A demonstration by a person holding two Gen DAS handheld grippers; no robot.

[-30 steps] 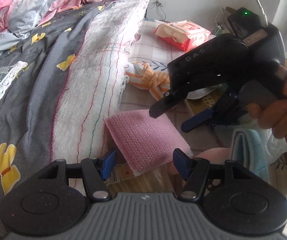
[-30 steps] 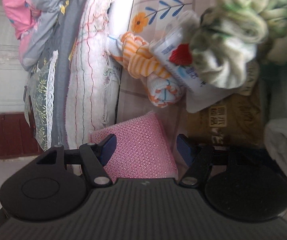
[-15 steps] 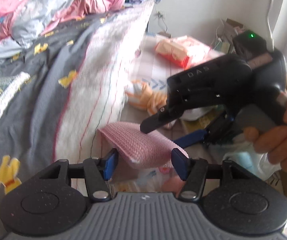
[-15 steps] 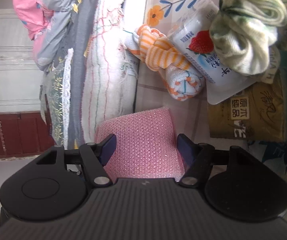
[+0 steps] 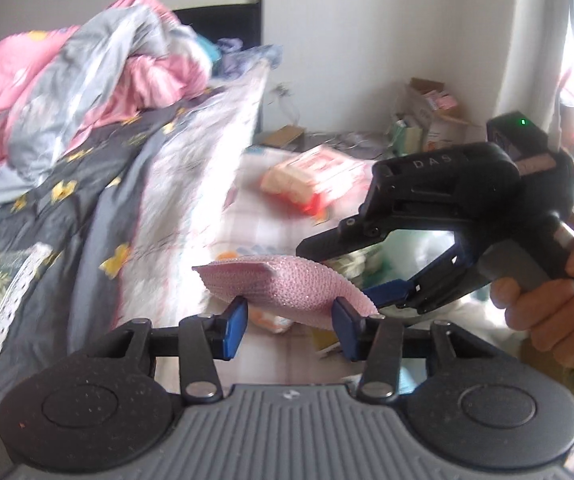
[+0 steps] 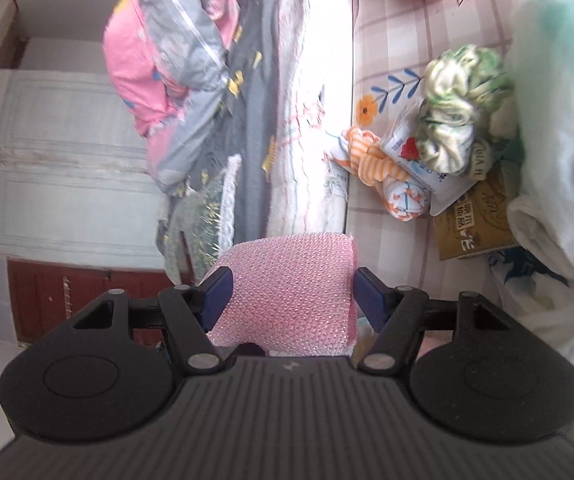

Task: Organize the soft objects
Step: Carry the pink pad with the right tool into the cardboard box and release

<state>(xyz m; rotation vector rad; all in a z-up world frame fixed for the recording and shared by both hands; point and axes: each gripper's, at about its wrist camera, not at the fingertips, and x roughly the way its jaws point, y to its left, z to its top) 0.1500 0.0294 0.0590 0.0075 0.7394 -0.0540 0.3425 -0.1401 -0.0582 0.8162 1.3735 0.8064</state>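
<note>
The left gripper (image 5: 289, 326) has just been closing its blue fingers (image 5: 234, 326), and the pink bumpy sponge cloth (image 5: 287, 288) sits between them. The pads press in on both of its sides, so it is clamped there. The cloth is up in the air, above the bed, and bends a little in the middle.

The right gripper (image 6: 289, 294) grips the same pink cloth from the other side. Its blue fingers (image 6: 217, 296) are clamped on the two edges of the cloth. In the left view the right gripper shows as a black tool with a green light, held by a hand (image 5: 555, 292).

Below and past the cloth lies the checked bed sheet with flowers (image 6: 391, 60). On it are an orange and white striped rolled cloth (image 6: 383, 168), a small white packet with a strawberry picture (image 6: 411, 156), a green and white scrunched cloth (image 6: 459, 120) and a brown flat packet (image 6: 475, 224), all close together. A white soft bundle (image 6: 559, 152) lies just beside them.

Farther off is an orange and white wrapped pack (image 5: 315, 176). To the side runs a white fuzzy blanket (image 5: 191, 184) next to a grey quilt with yellow shapes (image 5: 47, 216). A pile of pink and grey bedding (image 5: 87, 88) is at the far end, near the white wall (image 5: 367, 40).
</note>
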